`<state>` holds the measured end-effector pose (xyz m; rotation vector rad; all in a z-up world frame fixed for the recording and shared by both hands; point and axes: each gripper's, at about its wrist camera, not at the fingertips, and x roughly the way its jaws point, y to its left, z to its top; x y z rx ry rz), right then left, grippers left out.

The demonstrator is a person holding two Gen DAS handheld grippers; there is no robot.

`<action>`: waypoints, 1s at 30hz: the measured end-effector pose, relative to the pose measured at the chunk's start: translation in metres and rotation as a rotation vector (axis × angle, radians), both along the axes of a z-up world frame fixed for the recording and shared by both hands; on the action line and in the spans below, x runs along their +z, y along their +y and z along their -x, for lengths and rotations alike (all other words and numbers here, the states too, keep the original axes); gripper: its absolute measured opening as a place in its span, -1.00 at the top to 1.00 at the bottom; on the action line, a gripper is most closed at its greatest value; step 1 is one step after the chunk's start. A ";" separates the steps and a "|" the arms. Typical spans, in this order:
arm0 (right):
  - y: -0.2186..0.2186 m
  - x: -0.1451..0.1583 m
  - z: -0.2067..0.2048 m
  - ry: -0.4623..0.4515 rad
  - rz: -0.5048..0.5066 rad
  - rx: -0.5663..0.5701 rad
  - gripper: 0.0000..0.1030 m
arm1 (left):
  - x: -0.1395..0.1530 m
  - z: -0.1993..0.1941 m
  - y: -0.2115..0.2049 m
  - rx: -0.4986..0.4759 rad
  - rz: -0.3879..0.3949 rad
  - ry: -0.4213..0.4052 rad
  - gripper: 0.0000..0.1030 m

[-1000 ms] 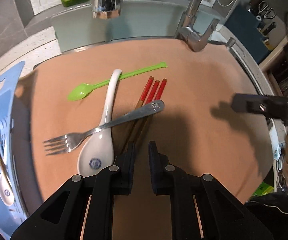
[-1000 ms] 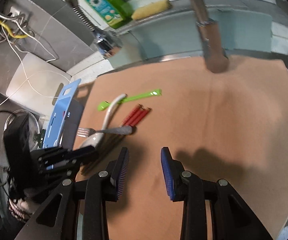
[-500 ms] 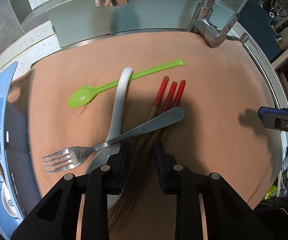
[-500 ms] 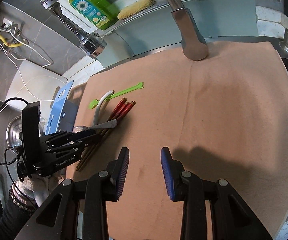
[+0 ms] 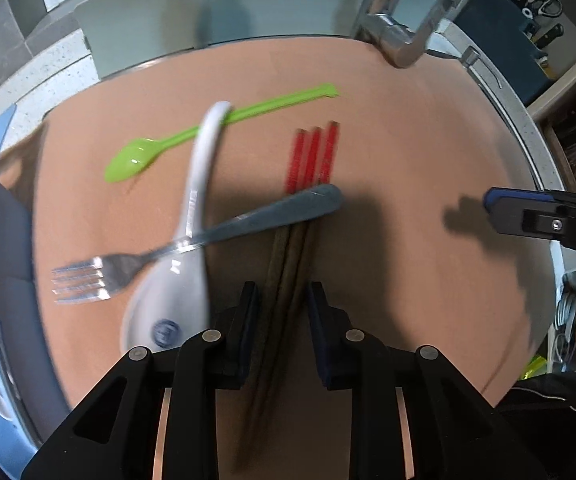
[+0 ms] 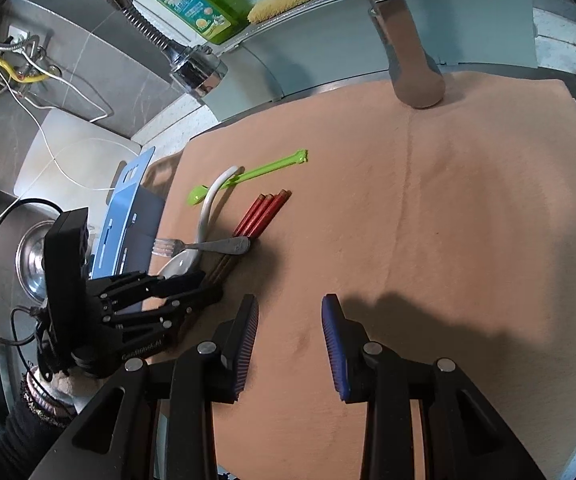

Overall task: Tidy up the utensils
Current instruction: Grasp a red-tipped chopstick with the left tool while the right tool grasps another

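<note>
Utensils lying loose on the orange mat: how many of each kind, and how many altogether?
Red-tipped wooden chopsticks: 3
White ceramic soup spoon: 1
Green plastic spoon: 1
Metal fork: 1
Total: 6 on the orange mat

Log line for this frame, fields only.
left gripper: open astride chopsticks | right gripper: open, empty | fork: lying across chopsticks, white spoon
</note>
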<state>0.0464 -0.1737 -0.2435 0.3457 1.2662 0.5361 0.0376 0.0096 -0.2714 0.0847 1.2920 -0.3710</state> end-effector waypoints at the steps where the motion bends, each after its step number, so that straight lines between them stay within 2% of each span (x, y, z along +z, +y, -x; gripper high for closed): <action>1: 0.002 -0.001 0.001 0.003 0.000 0.004 0.42 | 0.000 0.004 -0.004 -0.002 0.006 -0.001 0.56; 11: 0.005 -0.014 0.004 0.046 0.005 0.018 0.42 | 0.000 0.012 -0.051 -0.024 0.116 0.005 0.56; 17: 0.000 -0.017 0.002 0.051 0.033 -0.001 0.43 | -0.001 0.009 -0.041 0.094 0.201 0.021 0.56; 19: 0.001 -0.018 0.001 0.054 0.041 0.001 0.44 | 0.000 0.010 -0.038 0.106 0.188 0.013 0.55; 23: 0.005 -0.021 -0.001 0.069 0.042 0.002 0.46 | 0.005 0.013 -0.041 0.093 0.109 -0.026 0.55; 30: 0.020 -0.027 -0.009 0.079 0.064 0.024 0.53 | 0.005 0.018 -0.035 0.088 0.083 -0.035 0.55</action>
